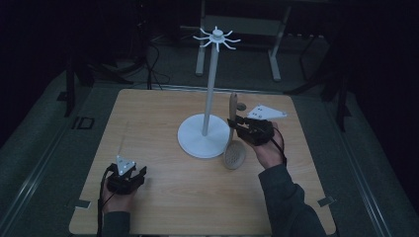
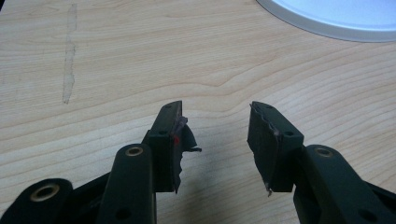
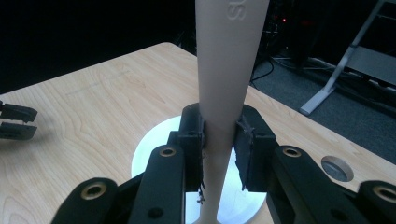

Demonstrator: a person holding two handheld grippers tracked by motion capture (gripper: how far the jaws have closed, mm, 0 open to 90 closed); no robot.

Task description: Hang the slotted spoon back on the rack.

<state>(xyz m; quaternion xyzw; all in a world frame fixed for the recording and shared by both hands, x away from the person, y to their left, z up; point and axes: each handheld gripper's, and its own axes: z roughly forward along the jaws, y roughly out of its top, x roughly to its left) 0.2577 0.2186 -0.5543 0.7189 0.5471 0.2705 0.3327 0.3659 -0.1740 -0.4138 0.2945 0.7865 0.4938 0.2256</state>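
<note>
Near the right edge of the table (image 1: pixel 163 197), right gripper (image 1: pixel 236 123) clamped on the handle of a beige slotted spatula (image 1: pixel 233 148). Both jaws pressed against the handle's narrow part in the right gripper view (image 3: pixel 219 140); no gap either side. Spatula (image 3: pixel 229 70) held roughly upright, handle end up, head down at the table just beside the base of the white stand (image 1: pixel 203 136); contact between head and surface or head and base cannot be told. Right hand (image 1: pixel 269 150) wrapped around the gripper body, grey plate on top.

Toward the front left corner, left gripper (image 1: pixel 136 173) low over the table, held by the left hand (image 1: pixel 118 200). Jaws well apart in the left gripper view (image 2: pixel 217 135), bare wood between the 2 pads, nothing held or touched. Rim of the stand base (image 2: pixel 327 23) at the upper right of that view.

Stand pole upright near the table's middle, ring of hooks at its top, all bare.
</note>
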